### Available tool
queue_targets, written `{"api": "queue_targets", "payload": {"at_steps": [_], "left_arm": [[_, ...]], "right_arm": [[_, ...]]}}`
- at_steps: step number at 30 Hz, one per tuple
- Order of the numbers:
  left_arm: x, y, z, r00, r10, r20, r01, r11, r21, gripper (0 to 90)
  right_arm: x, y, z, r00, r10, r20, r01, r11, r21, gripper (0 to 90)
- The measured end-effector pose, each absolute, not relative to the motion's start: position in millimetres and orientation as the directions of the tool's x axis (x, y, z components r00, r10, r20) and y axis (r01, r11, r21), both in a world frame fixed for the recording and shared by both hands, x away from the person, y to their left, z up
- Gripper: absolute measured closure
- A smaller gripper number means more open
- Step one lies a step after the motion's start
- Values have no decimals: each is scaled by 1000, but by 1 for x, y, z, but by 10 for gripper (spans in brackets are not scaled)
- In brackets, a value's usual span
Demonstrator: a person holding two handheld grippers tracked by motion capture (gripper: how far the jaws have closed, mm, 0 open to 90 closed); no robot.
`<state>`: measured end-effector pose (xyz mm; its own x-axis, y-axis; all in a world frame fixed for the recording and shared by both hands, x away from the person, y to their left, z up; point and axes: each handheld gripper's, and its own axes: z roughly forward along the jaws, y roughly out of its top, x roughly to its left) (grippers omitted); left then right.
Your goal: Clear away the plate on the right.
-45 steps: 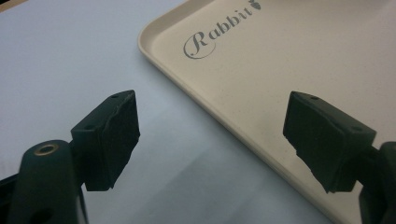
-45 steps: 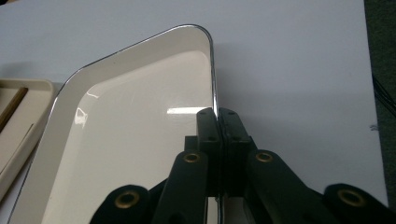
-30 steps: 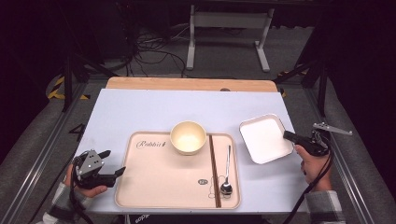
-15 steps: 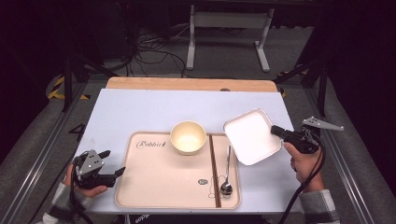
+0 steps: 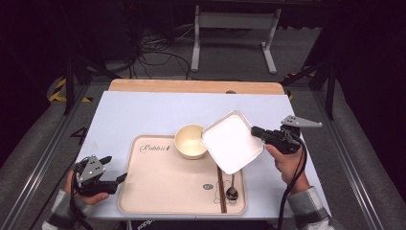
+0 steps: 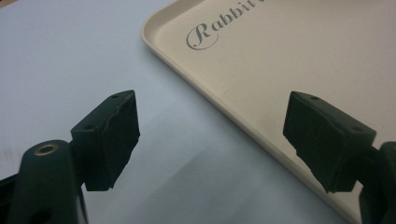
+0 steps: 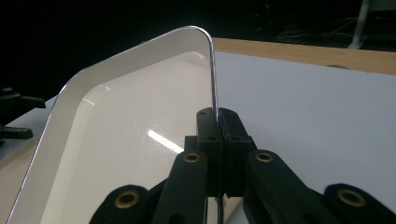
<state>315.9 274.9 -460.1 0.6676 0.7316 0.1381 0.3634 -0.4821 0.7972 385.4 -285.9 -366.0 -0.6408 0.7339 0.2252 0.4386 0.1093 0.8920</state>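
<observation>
Above the right side of the beige tray [image 5: 158, 187], a white square dish [image 5: 232, 141] is held tilted in the air by the right gripper [image 5: 261, 132], its jaws pressed together on the dish's rim. Seen from the right gripper view, the thin edge of the dish [image 7: 116, 140] is pinched between the two black jaws with no gap left, and the dish's glossy inner face is turned to the left. From the high view, part of the cream bowl [image 5: 189, 141] on the tray is overlapped by the dish's left corner; whether the two touch cannot be told. A spoon [image 5: 231, 187] and a pair of dark chopsticks [image 5: 221, 189] are laid along the tray's right side, near its front edge. At the tray's front left corner, the left gripper [image 5: 112, 170] is held low over the pale blue table [image 5: 143, 112], its jaws spread wide and nothing gripped. One jaw is seen over the table and the other over the tray's rim [image 6: 224, 109] in the left gripper view.
</observation>
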Motion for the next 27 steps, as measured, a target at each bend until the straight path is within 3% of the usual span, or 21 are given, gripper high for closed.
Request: {"api": "queue_targets", "payload": {"at_steps": [16,27], "left_arm": [[314,279,-459,664,735,133,358,-469,807,193],[310,281,-459,658,741,134,365,-469,805,193]], "right_arm": [[389,-195,-372,-791,587,173,402,286,870,892],[386,-164,-380,-843,515,156,378,360,853,892]]}}
